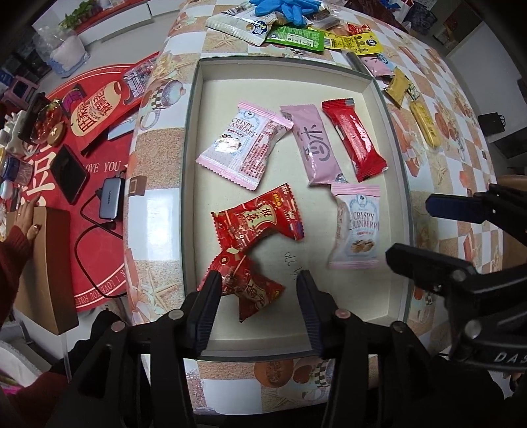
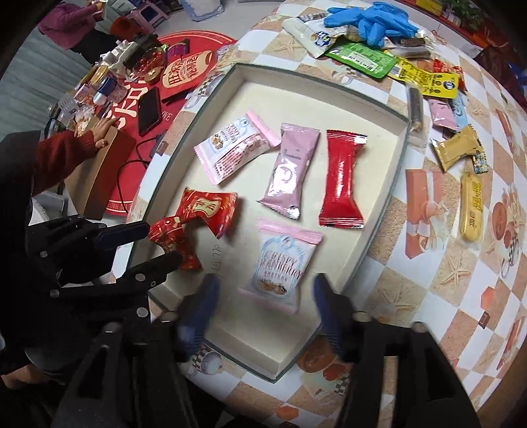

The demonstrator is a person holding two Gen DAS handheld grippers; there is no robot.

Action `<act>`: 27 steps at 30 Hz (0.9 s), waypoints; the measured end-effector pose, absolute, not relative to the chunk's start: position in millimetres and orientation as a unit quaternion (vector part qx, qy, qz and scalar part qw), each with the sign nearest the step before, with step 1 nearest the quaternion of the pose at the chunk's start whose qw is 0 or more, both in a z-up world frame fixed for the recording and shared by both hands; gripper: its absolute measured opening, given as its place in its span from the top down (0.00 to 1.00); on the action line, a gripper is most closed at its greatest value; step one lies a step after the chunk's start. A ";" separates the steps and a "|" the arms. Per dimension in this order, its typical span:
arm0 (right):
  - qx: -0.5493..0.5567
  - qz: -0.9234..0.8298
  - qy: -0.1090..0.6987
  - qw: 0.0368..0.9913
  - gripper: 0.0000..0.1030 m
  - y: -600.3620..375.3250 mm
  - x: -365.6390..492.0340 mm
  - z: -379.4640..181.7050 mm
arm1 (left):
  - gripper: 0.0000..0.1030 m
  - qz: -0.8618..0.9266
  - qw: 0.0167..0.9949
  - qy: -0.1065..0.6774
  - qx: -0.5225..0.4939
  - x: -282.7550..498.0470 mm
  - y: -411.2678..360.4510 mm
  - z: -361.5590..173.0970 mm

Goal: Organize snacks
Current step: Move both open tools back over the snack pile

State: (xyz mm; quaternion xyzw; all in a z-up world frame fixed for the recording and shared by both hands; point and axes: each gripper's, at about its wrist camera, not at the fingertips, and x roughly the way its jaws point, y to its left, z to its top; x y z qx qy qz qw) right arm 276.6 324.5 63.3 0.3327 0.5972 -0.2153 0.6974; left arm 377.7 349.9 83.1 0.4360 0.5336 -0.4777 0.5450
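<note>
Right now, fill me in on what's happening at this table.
A person with two handheld grippers is sorting snacks into a shallow box. Six packets lie inside. The left gripper, open, straddles a red packet; the right gripper, open, straddles a cranberry packet. More snacks wait on the table outside the box.

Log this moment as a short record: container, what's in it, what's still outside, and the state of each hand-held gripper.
container: shallow white box on the patterned table
in box: six packets; two red, two Crispy Cranberry, one pink, one red bar
outside: snack pile and blue gloves beyond the box
left hand-held gripper: open over a red packet
right hand-held gripper: open over a Crispy Cranberry packet
</note>
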 end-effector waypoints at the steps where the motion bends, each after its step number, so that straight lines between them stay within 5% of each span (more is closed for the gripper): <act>1: 0.332 -0.221 0.594 0.699 0.34 322.9 273.4 65.0 | 0.45 -0.479 0.543 0.534 0.436 375.8 349.2 83.3; 9: 0.387 -0.304 0.586 0.644 0.34 303.6 199.9 57.3 | 0.28 -0.512 0.509 0.526 0.450 337.2 340.8 85.4; 18: 0.469 -0.383 0.556 0.569 0.34 301.6 82.9 46.2 | 0.27 -0.556 0.467 0.486 0.485 247.3 288.1 87.1; 27: 0.512 -0.368 0.524 0.573 0.34 309.3 14.4 47.4 | 0.27 -0.558 0.482 0.480 0.475 189.2 153.5 74.4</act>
